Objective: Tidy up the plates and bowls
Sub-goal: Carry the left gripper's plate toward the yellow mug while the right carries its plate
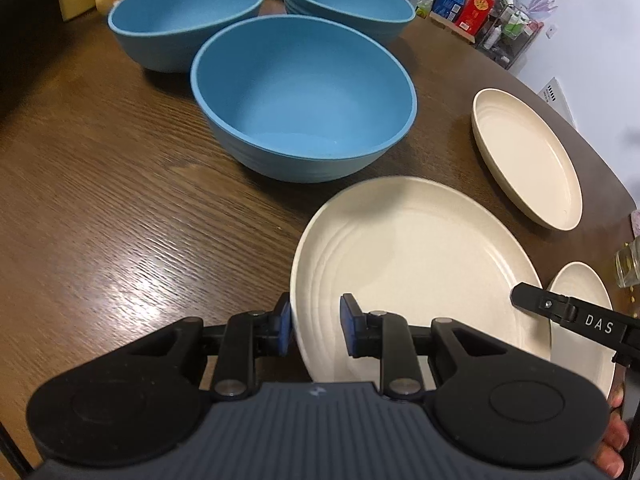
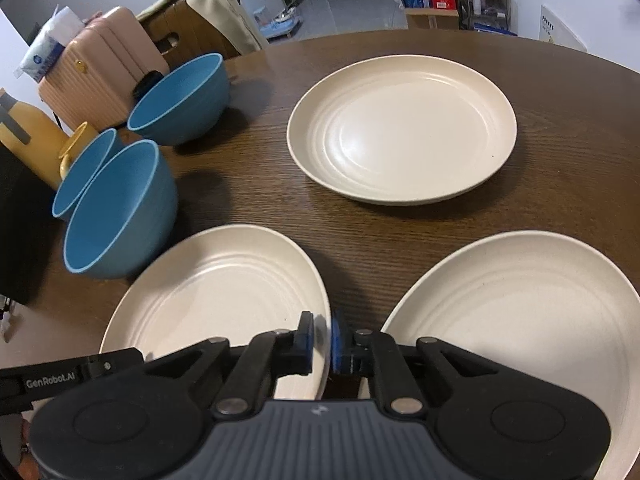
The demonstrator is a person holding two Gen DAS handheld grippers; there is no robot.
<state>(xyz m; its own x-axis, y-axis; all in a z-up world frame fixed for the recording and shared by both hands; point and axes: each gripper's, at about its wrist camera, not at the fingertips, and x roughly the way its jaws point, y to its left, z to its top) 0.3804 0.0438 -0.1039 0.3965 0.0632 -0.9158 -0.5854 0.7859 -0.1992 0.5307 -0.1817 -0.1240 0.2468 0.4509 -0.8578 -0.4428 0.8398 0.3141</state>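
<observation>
Your left gripper [image 1: 316, 330] is straddling the near-left rim of the middle plate [image 1: 424, 264], one pad outside and one over the plate's face, with a clear gap between them; it is not clamping yet. Your right gripper [image 2: 320, 340] is working the same plate [image 2: 224, 292] from its opposite rim, its pads nearly together with the rim blurred between them, so it appears to be pinching the edge, though I cannot tell for sure. The plate is looking slightly tilted, rim up at your left gripper.

So the plate is lying directly between your two hands, both equally near it. Just right of your right gripper, a second plate [image 2: 520, 308] is sitting apart from the first. Ahead of it, well apart across bare table [image 2: 248, 184], the far plate [image 2: 404, 128] is lying flat. I judge either one to be a likely stacking spot.

Three blue bowls [image 1: 304, 92] are crowding the left side, the nearest just beside the held plate's far rim; that is what you are risking bumping if you swing leftward. A glass [image 1: 628, 264] is standing at the table's right edge.
</observation>
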